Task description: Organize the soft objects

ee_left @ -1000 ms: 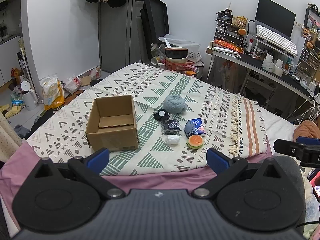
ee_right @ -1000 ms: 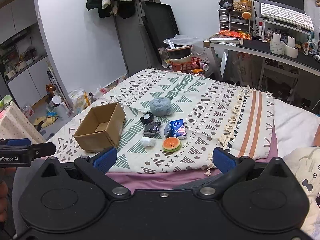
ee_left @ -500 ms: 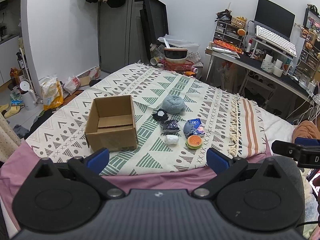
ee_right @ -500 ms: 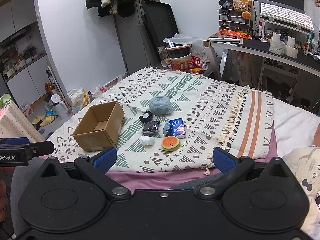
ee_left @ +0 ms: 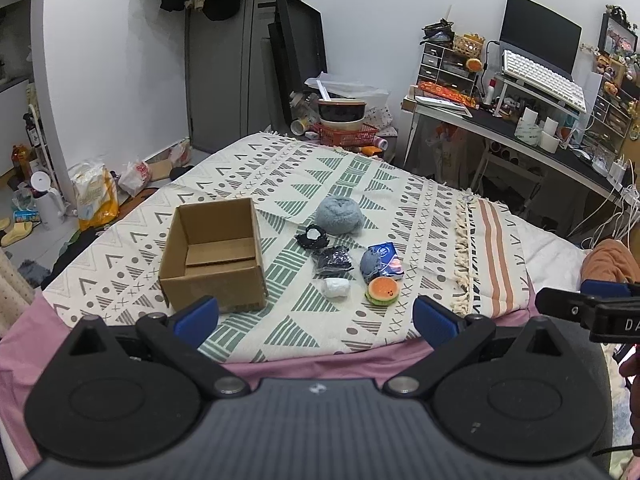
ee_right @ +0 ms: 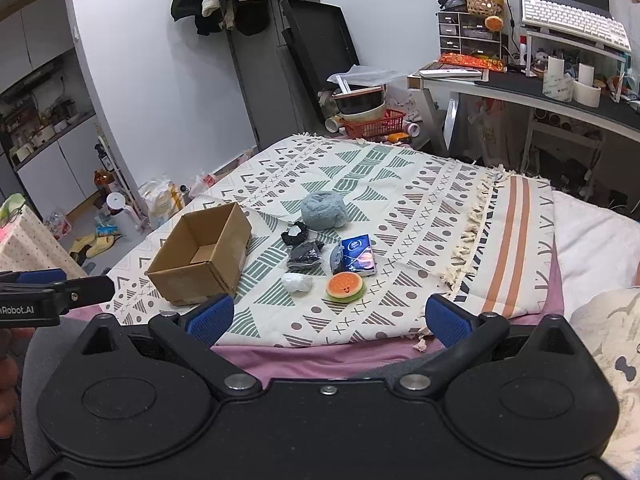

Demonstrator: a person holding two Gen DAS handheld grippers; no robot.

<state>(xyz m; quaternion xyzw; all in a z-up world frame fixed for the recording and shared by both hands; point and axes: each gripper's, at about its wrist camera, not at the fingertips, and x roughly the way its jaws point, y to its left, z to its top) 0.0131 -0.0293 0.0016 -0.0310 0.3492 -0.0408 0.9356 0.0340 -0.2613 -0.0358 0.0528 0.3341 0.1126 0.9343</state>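
Observation:
An open, empty cardboard box sits on a patterned blanket on the bed. Right of it lie a fluffy blue-grey ball, two small black items, a white wad, a blue tissue pack and an orange-green burger-shaped squishy. My left gripper and right gripper are both open and empty, held at the bed's near edge, short of the objects.
A cluttered desk with keyboard and monitor stands at the right. A red basket with bowls sits beyond the bed's far end. Bags and bottles litter the floor at left. A white quilt lies at right.
Both grippers have drifted slightly, so the objects shift a little in view. Nothing on the bed has moved, and both grippers stay open.

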